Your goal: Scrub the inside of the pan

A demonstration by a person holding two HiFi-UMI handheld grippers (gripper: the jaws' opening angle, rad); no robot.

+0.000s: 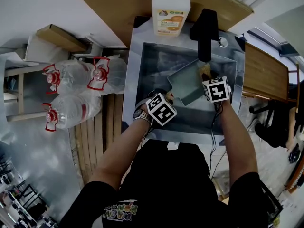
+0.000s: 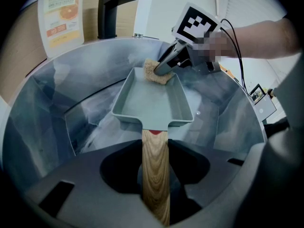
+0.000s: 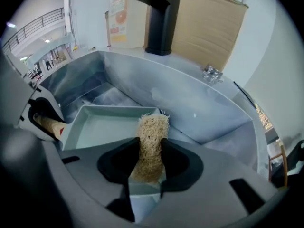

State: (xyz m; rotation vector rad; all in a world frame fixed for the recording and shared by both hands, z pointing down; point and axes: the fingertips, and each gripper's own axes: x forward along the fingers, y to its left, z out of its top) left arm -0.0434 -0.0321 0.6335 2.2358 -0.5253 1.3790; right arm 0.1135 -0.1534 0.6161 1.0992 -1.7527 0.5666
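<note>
The left gripper (image 2: 155, 163) jaws clamp the pan handle (image 2: 155, 189), the right gripper (image 3: 151, 156) jaws pinch the loofah (image 3: 152, 129) (seemingly thinly): hard scrubbing may twist either loose.

L gripper (image 2: 156, 172), R gripper (image 3: 151, 161): both clamped

Kitchen setup, steel sink (image 1: 133, 82), black faucet (image 1: 205, 31)

One pan (image 1: 187, 87); one scrubber (image 3: 151, 137); one sink (image 1: 148, 63); one tap (image 1: 205, 30); one soap bottle (image 1: 170, 13); three water jugs (image 1: 66, 75) (image 1: 103, 72) (image 1: 71, 110); two tongs (image 1: 166, 97) (image 1: 207, 74).
</note>
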